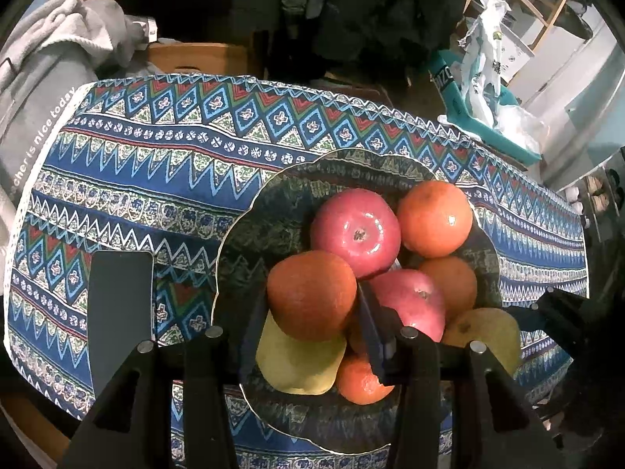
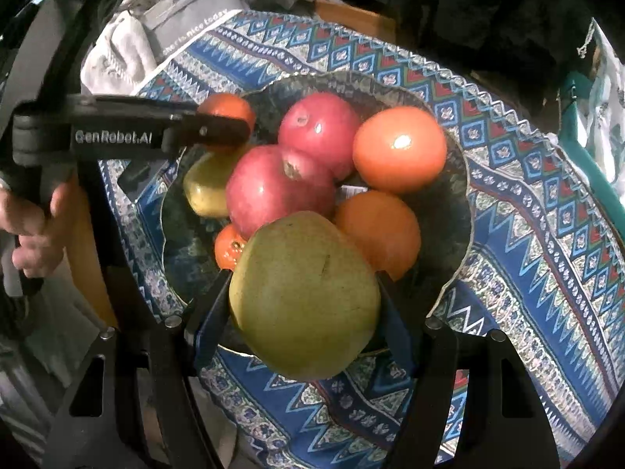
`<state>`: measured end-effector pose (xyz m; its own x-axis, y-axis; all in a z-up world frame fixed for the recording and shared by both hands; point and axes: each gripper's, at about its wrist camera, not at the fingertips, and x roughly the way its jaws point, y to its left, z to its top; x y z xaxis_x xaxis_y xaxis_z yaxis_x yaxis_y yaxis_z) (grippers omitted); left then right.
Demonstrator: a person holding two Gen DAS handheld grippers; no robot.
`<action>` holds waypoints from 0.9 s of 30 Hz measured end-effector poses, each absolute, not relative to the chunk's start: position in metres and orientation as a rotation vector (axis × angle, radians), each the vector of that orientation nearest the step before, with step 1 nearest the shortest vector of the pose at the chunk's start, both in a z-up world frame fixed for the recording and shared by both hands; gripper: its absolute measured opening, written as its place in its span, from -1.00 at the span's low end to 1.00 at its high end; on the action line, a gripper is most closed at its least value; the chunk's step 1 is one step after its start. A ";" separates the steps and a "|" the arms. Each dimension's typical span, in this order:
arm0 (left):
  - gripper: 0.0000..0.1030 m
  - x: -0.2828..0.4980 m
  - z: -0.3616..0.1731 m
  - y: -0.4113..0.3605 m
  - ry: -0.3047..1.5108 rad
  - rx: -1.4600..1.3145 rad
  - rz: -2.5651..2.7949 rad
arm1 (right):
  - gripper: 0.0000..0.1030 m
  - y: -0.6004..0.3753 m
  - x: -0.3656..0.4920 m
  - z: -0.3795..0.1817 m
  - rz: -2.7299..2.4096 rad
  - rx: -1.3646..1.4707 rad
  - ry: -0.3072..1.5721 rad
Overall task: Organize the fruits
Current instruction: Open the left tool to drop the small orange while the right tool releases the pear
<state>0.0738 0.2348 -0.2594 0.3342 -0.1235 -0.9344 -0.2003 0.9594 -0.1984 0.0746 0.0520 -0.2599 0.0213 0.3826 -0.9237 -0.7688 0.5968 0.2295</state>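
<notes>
In the left wrist view the left tongs (image 1: pixel 308 324) are closed on an orange (image 1: pixel 311 295) in the lower middle of the frame, over a dark plate (image 1: pixel 250 226) that carries apples (image 1: pixel 356 232), other oranges (image 1: pixel 434 218) and a yellow pear (image 1: pixel 297 363). In the right wrist view the right tongs (image 2: pixel 304 312) grip a big green pear (image 2: pixel 304 293) at the near rim of the plate, low in the frame. The plate stands on the tabletop with a blue patterned cloth (image 1: pixel 156 164), and a dark phone (image 1: pixel 120 312) lies on the cloth at the left.
</notes>
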 end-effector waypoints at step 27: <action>0.01 0.045 -0.220 0.213 1.196 -0.231 0.058 | 0.40 0.022 0.090 -0.199 0.853 -0.278 1.118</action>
<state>0.0447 0.2129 -0.2203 0.3680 -0.0773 -0.9266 -0.1663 0.9750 -0.1474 0.0905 0.0217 -0.1988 0.1697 0.4587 -0.8722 -0.7199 0.6621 0.2081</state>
